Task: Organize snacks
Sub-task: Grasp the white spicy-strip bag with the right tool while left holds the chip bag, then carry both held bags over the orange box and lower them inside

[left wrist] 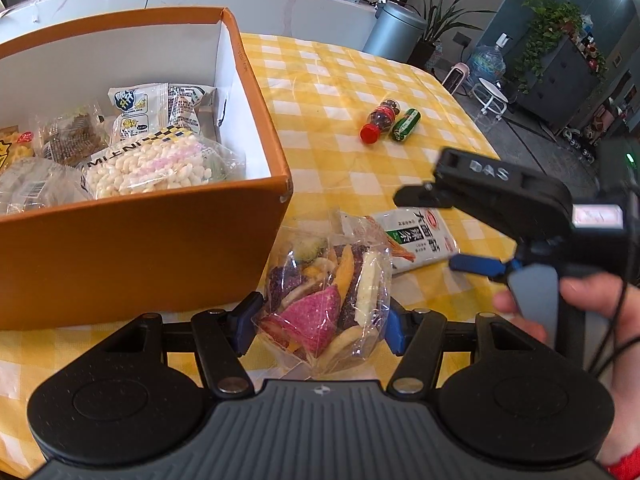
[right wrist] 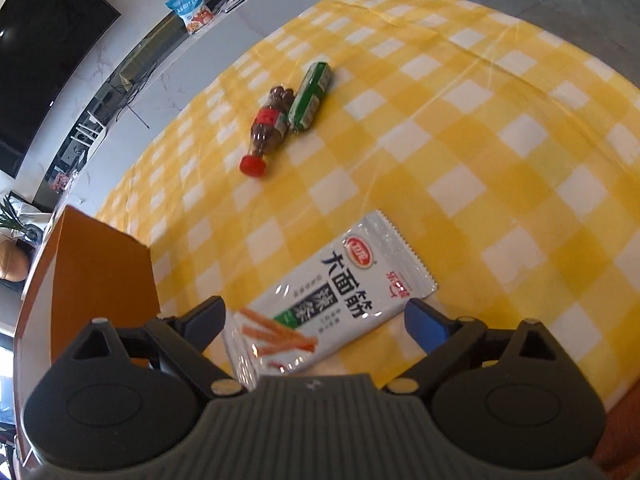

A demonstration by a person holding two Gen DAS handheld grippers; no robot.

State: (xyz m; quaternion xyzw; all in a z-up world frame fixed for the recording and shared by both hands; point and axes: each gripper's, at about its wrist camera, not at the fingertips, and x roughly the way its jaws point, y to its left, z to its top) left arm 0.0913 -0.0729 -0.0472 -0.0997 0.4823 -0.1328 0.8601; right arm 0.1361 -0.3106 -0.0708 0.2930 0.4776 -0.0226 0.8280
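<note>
Your left gripper clamped the dried-fruit bag; your right gripper, jaws spread, straddled the gluten-strip packet, needing closure next.

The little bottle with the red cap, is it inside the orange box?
No, the bottle lies on the yellow checked cloth beside a green packet, outside the box.

Both wrist views angled down, close over table, sharing white packet

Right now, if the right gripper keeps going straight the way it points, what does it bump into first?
Most likely the white snack packet lying flat on the yellow checked tablecloth. The right gripper hangs open right over it, one finger on each side. How much gap is left is hard to judge.
</note>
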